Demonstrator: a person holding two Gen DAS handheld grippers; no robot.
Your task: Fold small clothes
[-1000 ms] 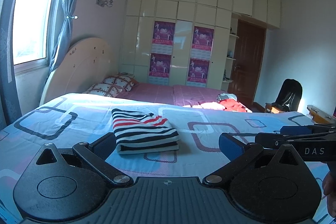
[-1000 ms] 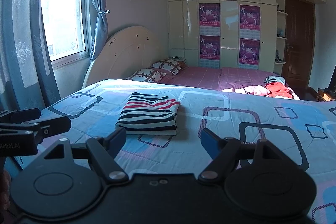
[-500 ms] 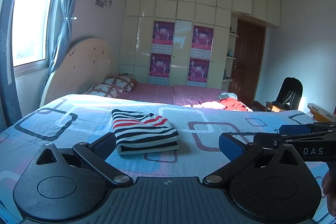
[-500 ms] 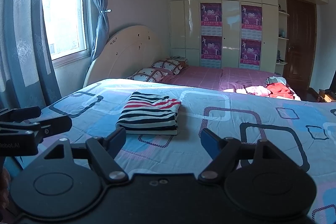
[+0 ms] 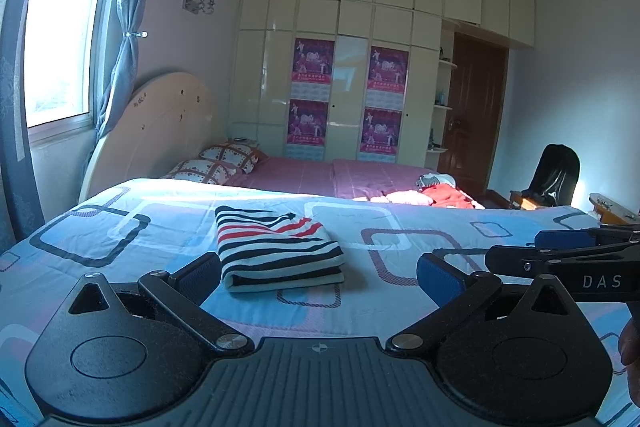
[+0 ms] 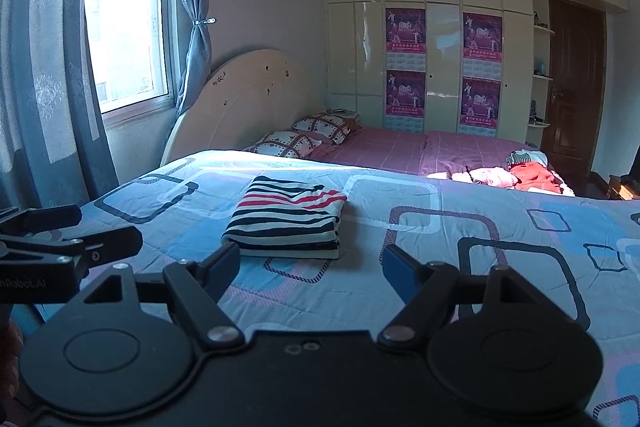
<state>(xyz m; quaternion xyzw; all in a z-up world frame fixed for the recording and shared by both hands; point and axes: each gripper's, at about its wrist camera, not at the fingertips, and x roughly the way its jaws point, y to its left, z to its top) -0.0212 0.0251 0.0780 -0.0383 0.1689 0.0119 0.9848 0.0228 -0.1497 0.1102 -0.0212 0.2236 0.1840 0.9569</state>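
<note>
A striped garment [image 5: 276, 247], white with black and red stripes, lies folded into a neat rectangle on the blue patterned bedspread [image 5: 120, 227]. It also shows in the right wrist view [image 6: 286, 223]. My left gripper [image 5: 318, 273] is open and empty, held just short of the garment's near edge. My right gripper [image 6: 312, 263] is open and empty, also just short of the garment. Each gripper shows at the side of the other's view, the right one [image 5: 560, 259] and the left one [image 6: 60, 239].
A heap of red and pink clothes [image 5: 436, 195] lies at the far right of the pink bedsheet [image 5: 320, 175]. Two patterned pillows [image 5: 216, 163] rest by the headboard. A black chair [image 5: 554, 179] stands at the right wall. Window and curtains are at left.
Both views have drifted very slightly. The garment lies as it did, and both grippers stay open.
</note>
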